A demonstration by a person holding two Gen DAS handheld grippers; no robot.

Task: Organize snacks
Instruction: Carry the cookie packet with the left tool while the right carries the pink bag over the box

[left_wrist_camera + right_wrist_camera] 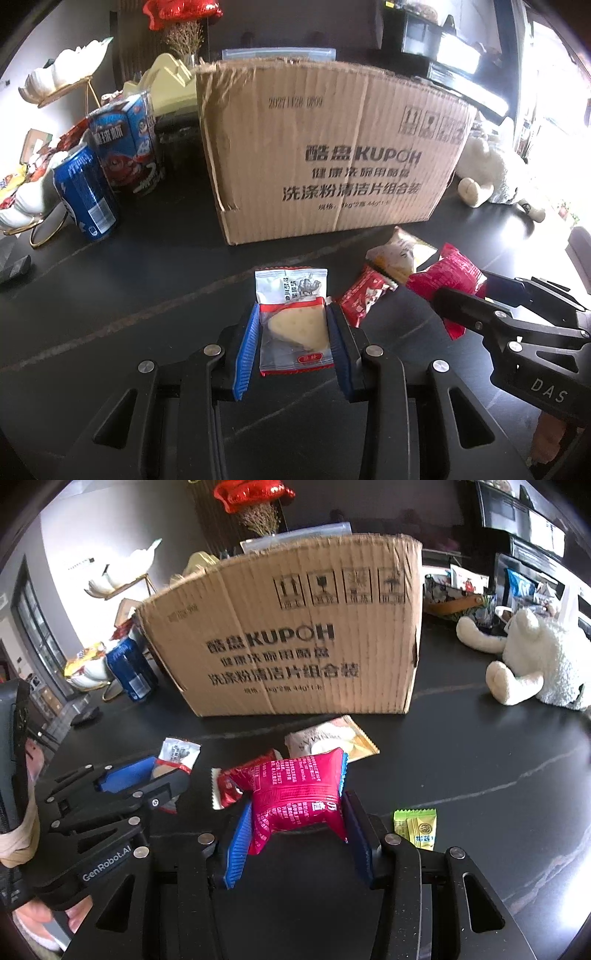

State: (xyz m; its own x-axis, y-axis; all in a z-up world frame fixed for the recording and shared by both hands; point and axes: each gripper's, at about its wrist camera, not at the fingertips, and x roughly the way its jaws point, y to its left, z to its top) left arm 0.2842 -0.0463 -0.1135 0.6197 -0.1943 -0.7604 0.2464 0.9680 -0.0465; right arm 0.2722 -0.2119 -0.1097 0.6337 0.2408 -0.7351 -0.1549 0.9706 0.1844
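black table point(480, 760), cardboard box point(295, 635), snack packets point(334, 740)

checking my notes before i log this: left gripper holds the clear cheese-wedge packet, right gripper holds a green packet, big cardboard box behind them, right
Not quite. The right gripper is shut on a red packet, as the right wrist view shows; the green packet lies untouched on the table. The rest holds: the left gripper holds the clear cheese-wedge packet, with the cardboard box behind.

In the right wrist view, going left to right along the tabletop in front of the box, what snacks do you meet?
White packet in the left hand-held gripper → small red packet → pink packet in the right hand-held gripper → green-yellow sachet.
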